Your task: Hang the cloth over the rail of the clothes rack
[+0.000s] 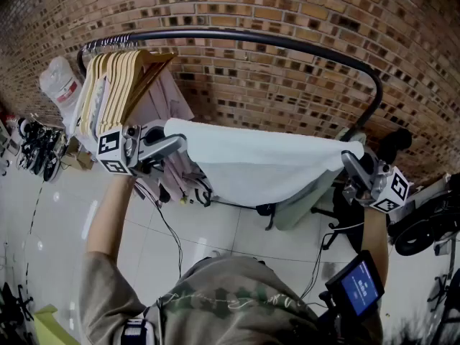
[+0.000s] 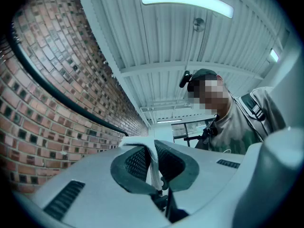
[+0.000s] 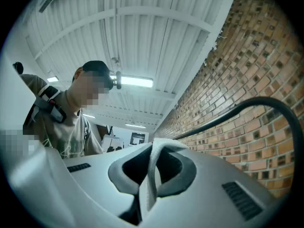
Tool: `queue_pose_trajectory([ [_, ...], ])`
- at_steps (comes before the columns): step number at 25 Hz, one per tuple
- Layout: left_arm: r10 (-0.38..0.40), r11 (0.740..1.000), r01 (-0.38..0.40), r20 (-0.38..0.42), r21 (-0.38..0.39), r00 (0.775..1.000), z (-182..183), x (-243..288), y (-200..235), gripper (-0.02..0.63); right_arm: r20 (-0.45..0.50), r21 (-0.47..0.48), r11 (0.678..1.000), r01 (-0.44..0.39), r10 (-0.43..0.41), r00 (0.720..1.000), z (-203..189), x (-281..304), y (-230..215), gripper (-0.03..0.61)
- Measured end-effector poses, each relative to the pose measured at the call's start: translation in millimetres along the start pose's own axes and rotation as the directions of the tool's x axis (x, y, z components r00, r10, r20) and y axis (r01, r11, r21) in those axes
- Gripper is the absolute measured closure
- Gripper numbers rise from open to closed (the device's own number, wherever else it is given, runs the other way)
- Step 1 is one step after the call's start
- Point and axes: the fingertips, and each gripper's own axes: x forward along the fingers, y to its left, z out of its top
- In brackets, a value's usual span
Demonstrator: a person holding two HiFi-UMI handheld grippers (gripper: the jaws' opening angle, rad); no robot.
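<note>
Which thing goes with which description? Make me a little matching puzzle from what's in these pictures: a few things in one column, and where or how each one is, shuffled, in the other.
Things:
1. cloth
2. wooden hangers
3. rail
4. small screen

Descriptions:
a. black, arching in front of the brick wall
b. glowing blue, low at the right of the head view
c. held stretched between the left gripper and the right gripper
d. bunched at the rail's left end

Pairs: 1-c, 2-d, 3-a, 4-b
</note>
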Motion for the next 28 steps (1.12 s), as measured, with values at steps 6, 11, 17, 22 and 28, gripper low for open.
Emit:
queue_pose_trajectory([
  [6, -0.026, 0.999, 0.025, 0.021, 0.020, 0.999, 59.0, 26.0, 23.7, 0.598, 0.025, 0.039, 0.997, -0.064, 0.063, 0.998, 61.5, 13.4, -29.4, 0.561],
  [11, -0.029, 0.999, 0.029, 0.022, 0.020, 0.999, 98.4, 35.2, 47.7, 0.598, -0.002, 0.080, 0.990, -0.112, 0.113, 0.994, 92.9, 31.5, -47.3, 0.561],
  [17, -0.023, 0.997, 0.025, -0.017, 0.072, 1.000, 143.4, 44.9, 70.5, 0.598, 0.015, 0.000, 0.993, -0.119, 0.119, 0.993, 143.6, 55.6, -61.3, 0.561],
  [22, -0.026, 0.992, 0.031, -0.042, 0.126, 0.999, 182.2, 55.8, 91.8, 0.598, 0.021, -0.049, 0.994, -0.099, 0.100, 0.995, 179.5, 73.3, -79.7, 0.561],
  [28, -0.055, 0.994, 0.053, 0.019, 0.097, 0.998, 209.7, 70.8, 124.8, 0.598, 0.019, -0.077, 0.995, -0.059, 0.060, 0.998, 204.6, 85.8, -120.6, 0.561],
])
